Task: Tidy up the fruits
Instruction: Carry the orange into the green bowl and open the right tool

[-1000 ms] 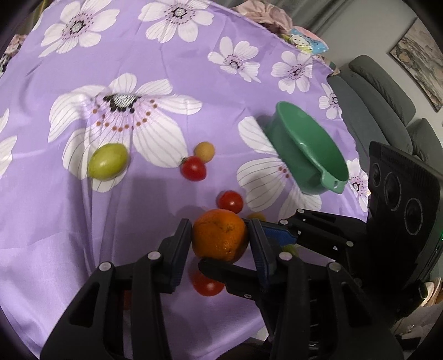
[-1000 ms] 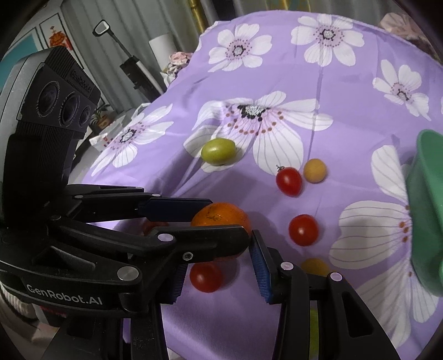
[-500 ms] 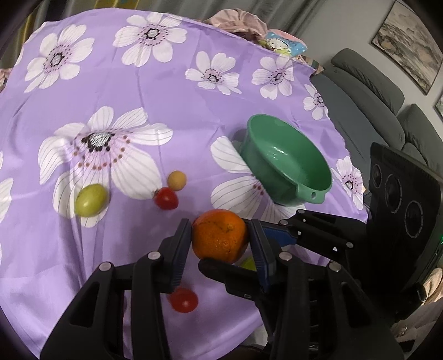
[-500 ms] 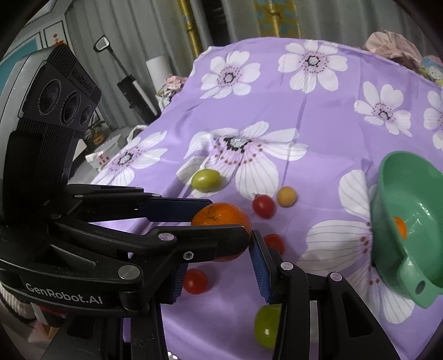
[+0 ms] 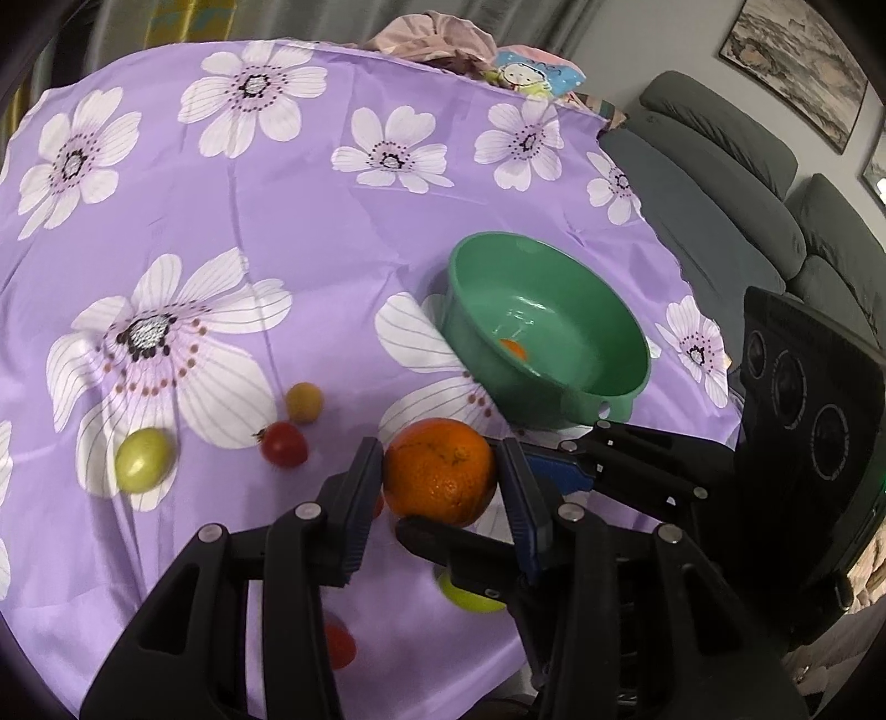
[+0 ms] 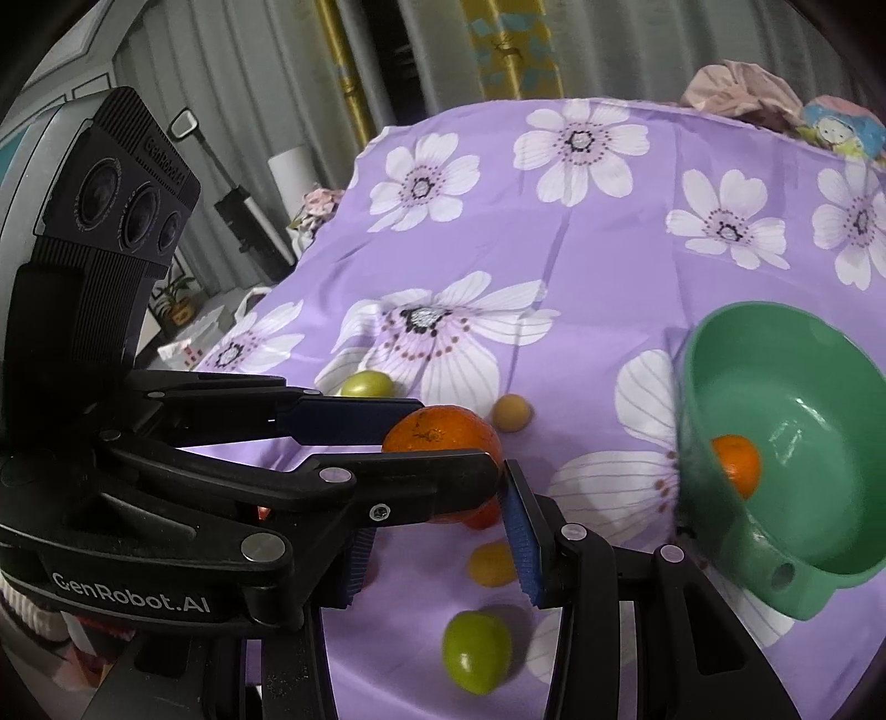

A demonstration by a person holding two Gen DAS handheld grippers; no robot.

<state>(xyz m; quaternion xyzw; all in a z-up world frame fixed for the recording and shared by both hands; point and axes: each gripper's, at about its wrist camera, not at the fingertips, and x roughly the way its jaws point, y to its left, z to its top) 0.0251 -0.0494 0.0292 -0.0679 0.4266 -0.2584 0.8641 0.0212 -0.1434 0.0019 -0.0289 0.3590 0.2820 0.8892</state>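
Observation:
A large orange (image 5: pixel 440 471) hangs above the purple flowered tablecloth (image 5: pixel 277 194). My left gripper (image 5: pixel 440 482) is shut on it, pads on its left and right sides. My right gripper (image 6: pixel 437 498) reaches in crosswise and is shut on the same orange (image 6: pixel 437 435), its pads on the two other sides. The green bowl (image 5: pixel 581 310) stands to the right with a small orange (image 5: pixel 512 349) inside. Loose on the cloth lie a green fruit (image 5: pixel 144 459), a red tomato (image 5: pixel 285 443), a yellow fruit (image 5: pixel 303 402), and another green fruit (image 6: pixel 476 656).
A grey sofa (image 5: pixel 720 183) stands beyond the table's right edge. Bundled cloth and a cartoon-print bag (image 5: pixel 531 69) sit at the far edge. Another red tomato (image 5: pixel 338 645) lies near the front edge, under my left gripper. Curtains (image 6: pixel 443 50) hang behind the table.
Both grippers have risen together with the orange held between them. The cloth and loose fruits look farther below, and the bowl's inside with the small orange has come into view.

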